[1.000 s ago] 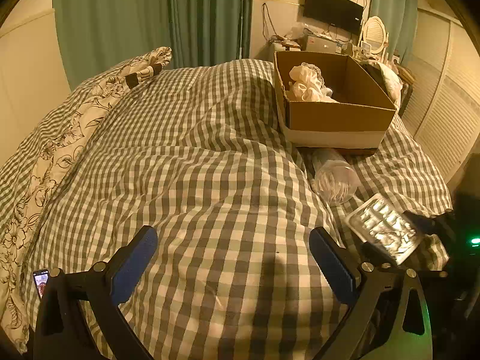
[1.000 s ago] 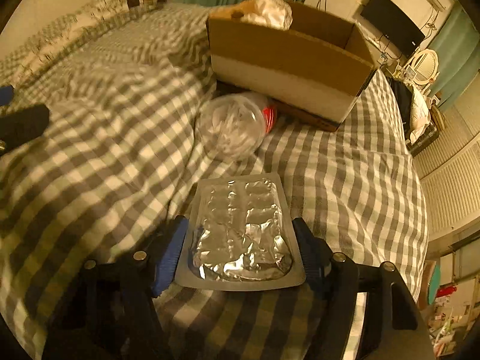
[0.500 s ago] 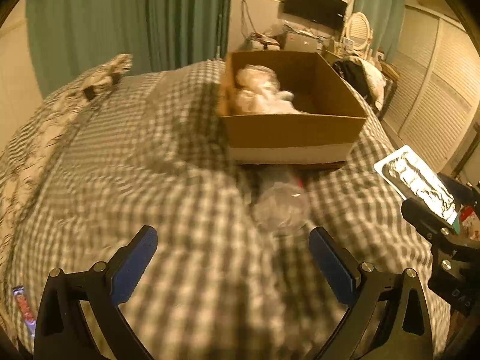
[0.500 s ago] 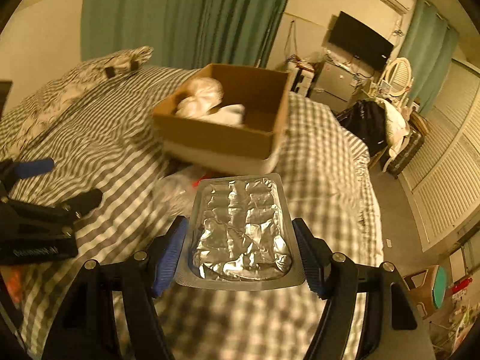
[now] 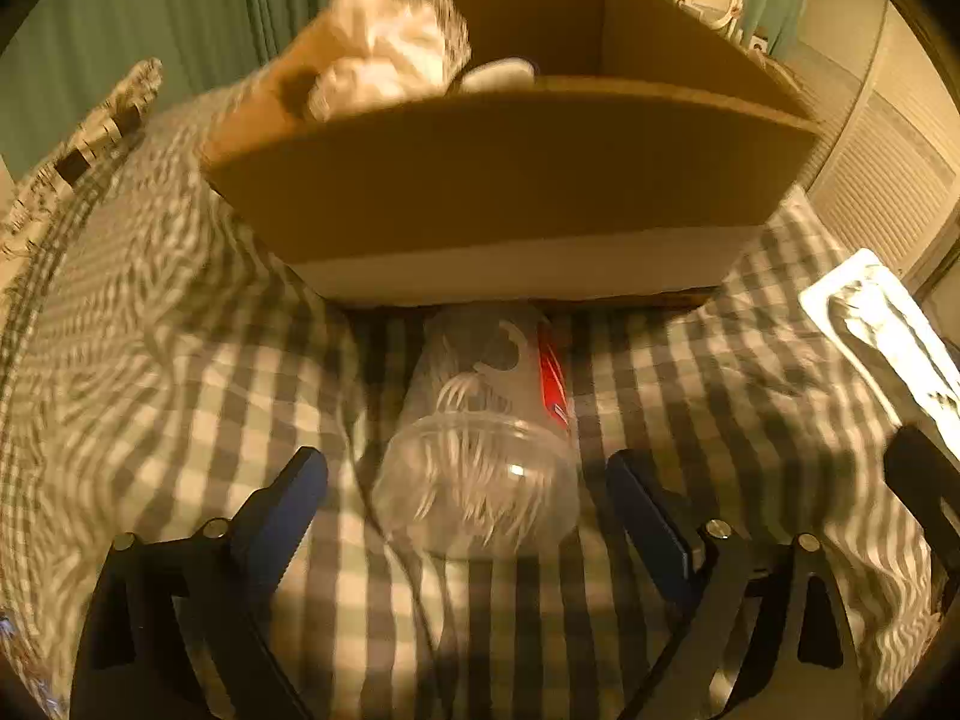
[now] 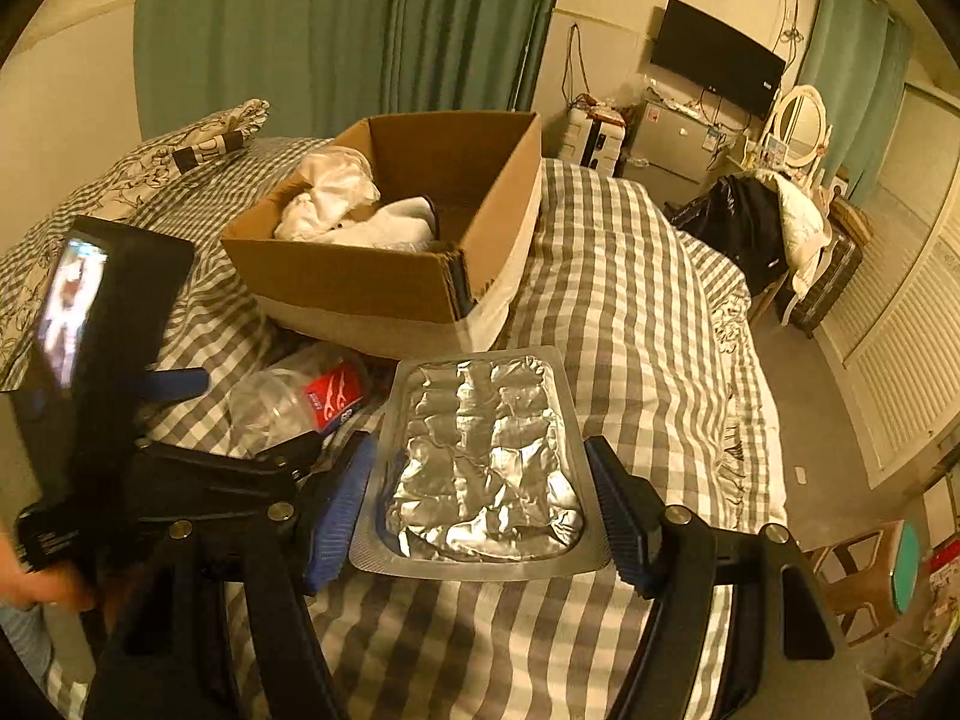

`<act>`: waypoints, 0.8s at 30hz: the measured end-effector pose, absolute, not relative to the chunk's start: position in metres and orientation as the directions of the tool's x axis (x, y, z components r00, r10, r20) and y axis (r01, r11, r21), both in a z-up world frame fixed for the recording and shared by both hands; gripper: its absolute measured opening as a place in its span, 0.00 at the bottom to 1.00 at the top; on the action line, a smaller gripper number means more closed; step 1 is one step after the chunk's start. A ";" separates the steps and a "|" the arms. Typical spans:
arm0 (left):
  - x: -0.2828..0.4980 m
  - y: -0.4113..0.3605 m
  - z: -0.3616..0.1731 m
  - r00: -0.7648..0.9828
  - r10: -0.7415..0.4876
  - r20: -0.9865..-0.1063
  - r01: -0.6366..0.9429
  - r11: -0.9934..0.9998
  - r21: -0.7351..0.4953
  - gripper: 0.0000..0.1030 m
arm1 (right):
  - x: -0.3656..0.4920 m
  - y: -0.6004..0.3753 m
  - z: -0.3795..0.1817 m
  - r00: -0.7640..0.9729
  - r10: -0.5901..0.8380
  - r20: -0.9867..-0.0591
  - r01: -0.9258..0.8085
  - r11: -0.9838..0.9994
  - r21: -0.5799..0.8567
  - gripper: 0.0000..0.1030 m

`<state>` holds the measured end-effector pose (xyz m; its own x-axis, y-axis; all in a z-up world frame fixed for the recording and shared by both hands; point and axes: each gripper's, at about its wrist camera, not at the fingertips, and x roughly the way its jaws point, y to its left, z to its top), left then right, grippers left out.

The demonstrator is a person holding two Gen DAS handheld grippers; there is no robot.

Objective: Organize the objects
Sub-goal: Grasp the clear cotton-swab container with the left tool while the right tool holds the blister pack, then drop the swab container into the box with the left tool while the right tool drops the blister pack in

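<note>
A: From my seat everything is washed in dim, warm amber light. I think the source sits above and behind the rig, but I can't see any lamp.

B: My left wrist view is smeared. The cardboard box (image 5: 510,180) and the crumpled white bundle (image 5: 384,54) inside it blur, and the checked bedcover (image 5: 150,360) streaks at the left.

A: The right wrist view is sharper. The foil blister pack (image 6: 480,468) throws hard glare, and a dark shadow lies just under it.

B: Both fisheye frames bend straight lines at the rim, with black corners.
</note>
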<state>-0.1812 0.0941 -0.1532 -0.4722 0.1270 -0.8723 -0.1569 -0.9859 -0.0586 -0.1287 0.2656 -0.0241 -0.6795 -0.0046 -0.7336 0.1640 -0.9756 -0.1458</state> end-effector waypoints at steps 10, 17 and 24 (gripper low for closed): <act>-0.167 0.098 -0.158 -0.475 0.127 -0.871 -0.162 -0.985 -0.055 0.64 | -0.126 0.270 -0.032 -0.666 -0.028 -0.745 0.169 -0.979 -0.115 0.67; -0.131 0.093 -0.128 -0.527 0.148 -0.837 -0.175 -0.982 -0.064 0.63 | -0.113 0.270 -0.020 -0.678 -0.019 -0.735 0.165 -0.978 -0.127 0.67; -0.098 0.078 -0.085 -0.596 0.168 -0.785 -0.188 -0.980 -0.067 0.63 | -0.091 0.259 0.007 -0.711 -0.010 -0.703 0.162 -0.975 -0.151 0.67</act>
<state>-0.0983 0.0782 -0.0850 -0.5959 0.1676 -0.7853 -0.1878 -0.9799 -0.0666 -0.0907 0.2595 0.0067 -0.7113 -0.0098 -0.7028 0.1623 -0.9752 -0.1507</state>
